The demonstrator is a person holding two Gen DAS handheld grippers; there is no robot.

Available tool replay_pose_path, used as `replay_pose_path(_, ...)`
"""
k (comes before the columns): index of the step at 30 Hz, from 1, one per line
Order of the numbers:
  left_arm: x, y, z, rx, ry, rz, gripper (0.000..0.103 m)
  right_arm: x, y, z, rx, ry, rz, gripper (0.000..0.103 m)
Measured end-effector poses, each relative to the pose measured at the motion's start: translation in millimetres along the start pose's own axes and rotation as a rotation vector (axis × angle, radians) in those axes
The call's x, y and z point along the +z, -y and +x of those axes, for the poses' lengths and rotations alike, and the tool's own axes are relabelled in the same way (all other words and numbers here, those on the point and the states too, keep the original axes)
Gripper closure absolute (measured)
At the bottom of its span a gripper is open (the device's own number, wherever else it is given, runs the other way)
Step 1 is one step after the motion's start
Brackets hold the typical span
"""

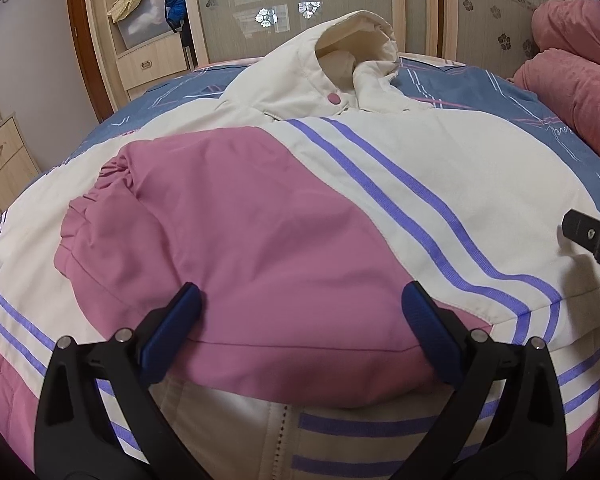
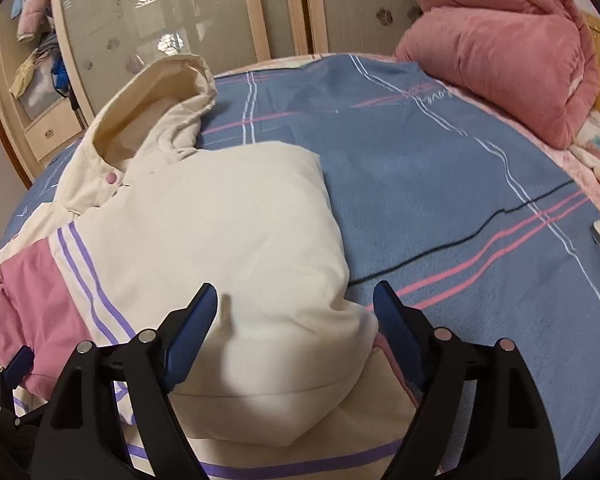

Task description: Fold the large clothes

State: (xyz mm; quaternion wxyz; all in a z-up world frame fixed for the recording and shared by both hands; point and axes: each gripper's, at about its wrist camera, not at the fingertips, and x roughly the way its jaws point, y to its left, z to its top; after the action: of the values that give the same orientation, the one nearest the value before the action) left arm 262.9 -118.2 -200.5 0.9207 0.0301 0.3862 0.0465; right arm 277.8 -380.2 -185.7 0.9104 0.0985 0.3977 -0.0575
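Left gripper [image 1: 301,309] hovers low, blue-padded jaws spread wide over the pink sleeve [image 1: 236,248] folded across the puffy cream hooded jacket with purple stripes [image 1: 440,184]. Right gripper [image 2: 296,302] also gapes, poised above the jacket's soft cream shoulder [image 2: 228,224]. The jacket lies flat ahead of both on the fuzzy blue bedspread with pink and white lines [image 2: 440,184]; plush pink quilt [image 2: 500,52] bundled far right.

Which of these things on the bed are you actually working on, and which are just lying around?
Part of the job:
- cream, pink and purple-striped hooded jacket
- left claw
- right claw

Just lying about:
- rolled pink fleece quilt
- thin black cable
- blue striped bedsheet
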Motion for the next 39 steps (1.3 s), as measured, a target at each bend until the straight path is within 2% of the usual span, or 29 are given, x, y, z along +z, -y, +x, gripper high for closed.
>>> replay_pose_path(3,0.5,-0.1,1.8,-0.003,-0.004,-0.001,0.002,-5.5,-2.8,19.5,-0.024,-0.094,-0.029,0.022)
replay_pose_path(6,4.3,-0.5,-0.6,-0.006,0.007,-0.004,0.002,-3.8,-0.6,22.6,-0.023,-0.104,-0.027,0.021)
replay_pose_path(11,13.4,3.9,-32.4,-0.049,0.149,0.003,0.002,-4.7,-1.6,22.9,-0.028,-0.103,-0.038,0.02)
replay_pose_path(13,16.7,16.0,-25.4,-0.048,0.109,0.066,0.002,-5.2,-2.1,23.1,-0.031,-0.102,-0.043,0.02)
replay_pose_path(14,16.9,25.0,-14.9,-0.038,0.065,0.112,0.002,-5.2,-2.0,23.5,-0.03,-0.102,-0.043,0.02)
replay_pose_path(16,14.5,33.0,4.9,-0.017,-0.014,0.144,0.002,-5.7,-1.5,22.9,-0.027,-0.102,-0.041,0.019)
replay_pose_path(19,15.2,24.4,17.6,-0.072,-0.068,0.08,0.002,-5.2,-1.6,25.2,-0.017,-0.113,-0.047,0.014)
replay_pose_path(22,22.2,9.2,4.8,-0.082,-0.057,0.04,0.002,-5.1,-1.6,27.7,0.003,-0.123,-0.051,0.004)
replay_pose_path(25,26.2,-21.4,-30.1,-0.008,0.052,0.062,0.002,-6.7,0.9,29.9,0.015,-0.129,-0.025,0.001)
replay_pose_path(28,22.3,-81.3,-60.6,0.149,0.12,0.072,0.002,-7.6,1.1,28.7,0.018,-0.12,-0.024,0.001)
replay_pose_path(30,19.8,-132.8,-71.4,0.257,0.132,0.013,0.002,-9.8,1.4,27.8,0.019,-0.109,-0.022,0.001)
replay_pose_path(32,15.3,-193.6,-75.6,0.331,0.096,-0.121,0.002,-11.3,2.5,27.5,0.024,-0.1,-0.019,0.001)
replay_pose_path(33,9.2,-239.3,-75.4,0.359,0.057,-0.254,0.002,-12.0,3.7,27.3,0.027,-0.097,-0.017,0.001)
replay_pose_path(34,2.2,-271.9,-74.8,0.364,0.033,-0.362,0.002,-12.3,4.3,27.9,0.029,-0.097,-0.013,0.001)
replay_pose_path(35,-10.2,-314.6,-72.5,0.333,0.016,-0.51,0.002,-12.3,4.7,28.4,0.031,-0.096,-0.011,0.001)
replay_pose_path(36,-19.8,-343.3,-68.7,0.289,0.01,-0.603,0.002,-12.8,4.9,28.5,0.031,-0.095,-0.011,0.001)
replay_pose_path(39,-38.9,-401.6,-49.7,0.215,-0.054,-0.743,0.002,-13.5,3.9,29.6,0.026,-0.092,-0.013,0.001)
